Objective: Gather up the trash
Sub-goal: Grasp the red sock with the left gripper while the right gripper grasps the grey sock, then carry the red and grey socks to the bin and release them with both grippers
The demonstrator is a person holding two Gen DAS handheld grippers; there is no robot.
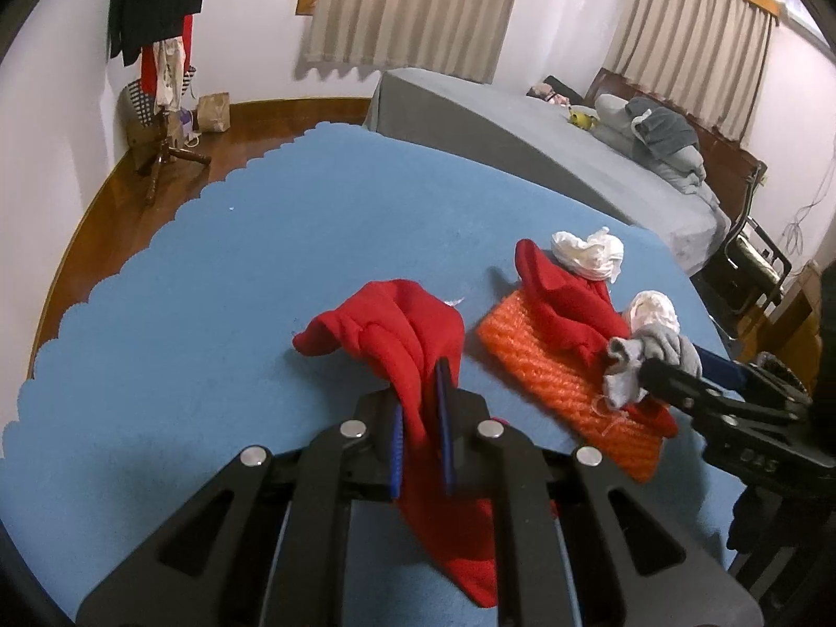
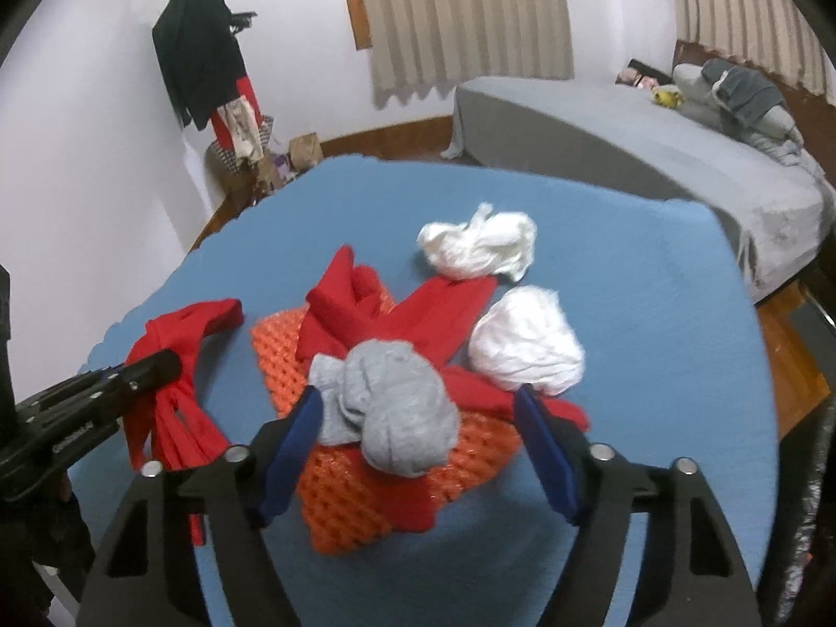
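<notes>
- Our left gripper point(image 1: 422, 407) is clamped on a crumpled red cloth point(image 1: 402, 334); it hangs over the blue felt table cover point(image 1: 209, 271), left of the orange knitted mat point(image 2: 366, 491).
- Our right gripper point(image 2: 418, 407) stands parted around a balled grey sock point(image 2: 392, 407) on that mat; only the left pad seems to touch it.
- Two crumpled white tissues point(image 2: 478, 245) lie just beyond, far right.

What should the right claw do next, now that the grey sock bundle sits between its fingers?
Probably close the right claw the rest of the way. The grey sock bundle lies between its blue pads, which do not clamp it yet. The left claw is already shut on a red cloth, so it is busy.
</notes>
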